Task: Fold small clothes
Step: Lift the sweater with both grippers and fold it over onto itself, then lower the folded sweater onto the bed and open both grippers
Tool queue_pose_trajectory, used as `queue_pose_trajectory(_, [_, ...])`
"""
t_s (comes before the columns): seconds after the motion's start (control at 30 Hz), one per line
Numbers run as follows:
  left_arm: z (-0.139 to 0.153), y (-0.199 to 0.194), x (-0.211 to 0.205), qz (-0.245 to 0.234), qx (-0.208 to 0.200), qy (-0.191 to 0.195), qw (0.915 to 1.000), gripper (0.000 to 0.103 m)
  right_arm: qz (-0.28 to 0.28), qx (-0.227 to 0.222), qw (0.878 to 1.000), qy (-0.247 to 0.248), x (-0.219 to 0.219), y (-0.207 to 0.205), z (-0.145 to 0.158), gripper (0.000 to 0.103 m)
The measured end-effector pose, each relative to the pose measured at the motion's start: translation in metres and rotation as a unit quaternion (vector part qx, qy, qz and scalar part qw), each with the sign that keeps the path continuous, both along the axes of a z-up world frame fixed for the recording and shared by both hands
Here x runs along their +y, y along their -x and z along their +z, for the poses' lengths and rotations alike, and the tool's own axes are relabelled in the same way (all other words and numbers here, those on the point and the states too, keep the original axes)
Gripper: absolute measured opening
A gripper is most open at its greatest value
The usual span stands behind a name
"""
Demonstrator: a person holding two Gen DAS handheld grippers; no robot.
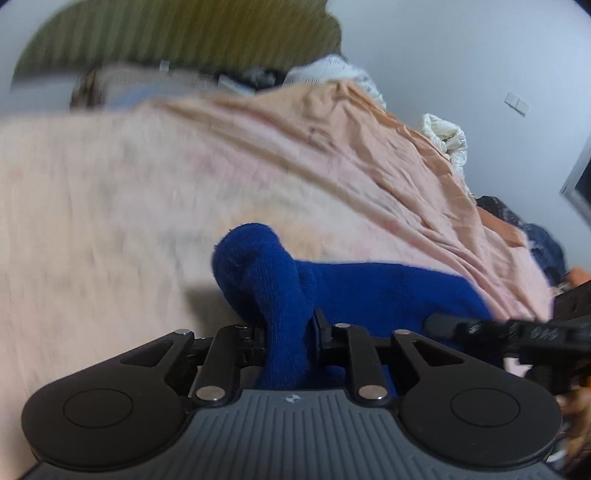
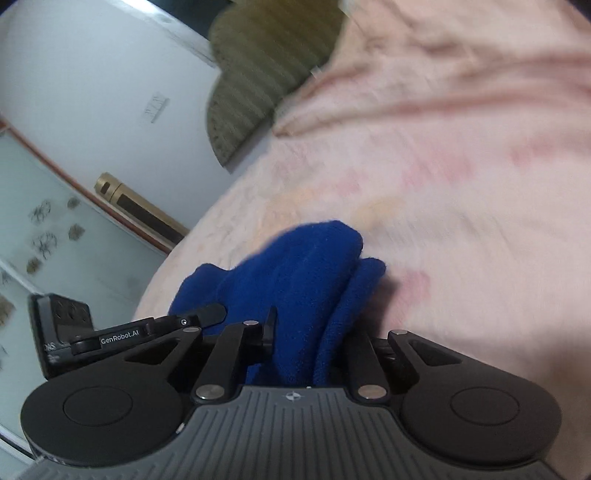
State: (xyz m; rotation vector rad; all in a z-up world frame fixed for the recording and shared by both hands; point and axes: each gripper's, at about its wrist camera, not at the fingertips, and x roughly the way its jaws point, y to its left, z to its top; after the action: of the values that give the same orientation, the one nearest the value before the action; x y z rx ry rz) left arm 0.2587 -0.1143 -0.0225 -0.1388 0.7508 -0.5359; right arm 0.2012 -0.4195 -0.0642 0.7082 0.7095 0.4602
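Observation:
A dark blue knitted garment (image 1: 369,291) lies bunched on a pink bedsheet (image 1: 147,184). My left gripper (image 1: 288,332) is shut on a rolled fold of it that rises between the jaws. In the right wrist view my right gripper (image 2: 310,332) is shut on another bunch of the same blue garment (image 2: 295,266). The two grippers sit close together: the right gripper (image 1: 498,328) shows at the right edge of the left wrist view, and the left gripper (image 2: 147,328) at the left of the right wrist view. Both pairs of fingertips are mostly buried in cloth.
The pink sheet (image 2: 461,166) is wrinkled and covers the bed. An olive striped headboard (image 1: 166,33) stands behind it. White lacy fabric (image 1: 447,136) and dark clothes (image 1: 546,243) lie along the far right edge. A gold tube (image 2: 136,206) leans beside the bed by the white wall.

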Motion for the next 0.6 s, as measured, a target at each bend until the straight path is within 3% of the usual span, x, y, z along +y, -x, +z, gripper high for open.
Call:
queue_pose_trajectory(0.1, [0.001,-0.005,-0.020,0.012,0.000,-0.063,0.9979,0.022,-0.042,-0.023,0.999,-0.001,-0.002,0.000,0.008,0.018])
queue_pose_trajectory(0.2, [0.012,0.021,-0.014,0.009,-0.033,-0.096,0.9948,0.028,-0.086,0.027,0.995,0.043,0.001,-0.006,0.003,0.034])
queue_pose_trajectory(0.27, [0.020,0.044,0.000,0.002,-0.045,-0.104,0.9935,0.044,-0.102,0.019,0.994,0.038,-0.001,0.012,0.012,0.039])
queue_pose_trajectory(0.3, [0.022,0.056,0.010,0.001,-0.040,-0.095,0.9947,0.064,-0.109,0.012,0.993,0.035,-0.003,0.023,0.017,0.041])
queue_pose_trajectory(0.33, [0.022,0.068,0.019,-0.004,-0.034,-0.081,0.9961,0.074,-0.115,0.008,0.993,0.032,-0.006,0.037,0.021,0.046])
queue_pose_trajectory(0.43, [0.016,0.104,0.038,-0.035,0.003,-0.042,0.9985,0.074,-0.099,0.020,0.995,0.019,-0.014,0.082,0.023,0.057])
queue_pose_trajectory(0.57, [-0.008,0.135,0.046,-0.060,0.077,0.011,0.9952,0.070,-0.046,0.056,0.997,-0.020,-0.011,0.128,0.003,0.061])
queue_pose_trajectory(0.6, [-0.014,0.137,0.045,-0.064,0.089,0.015,0.9938,0.041,-0.040,0.057,0.997,-0.033,-0.008,0.138,-0.003,0.062])
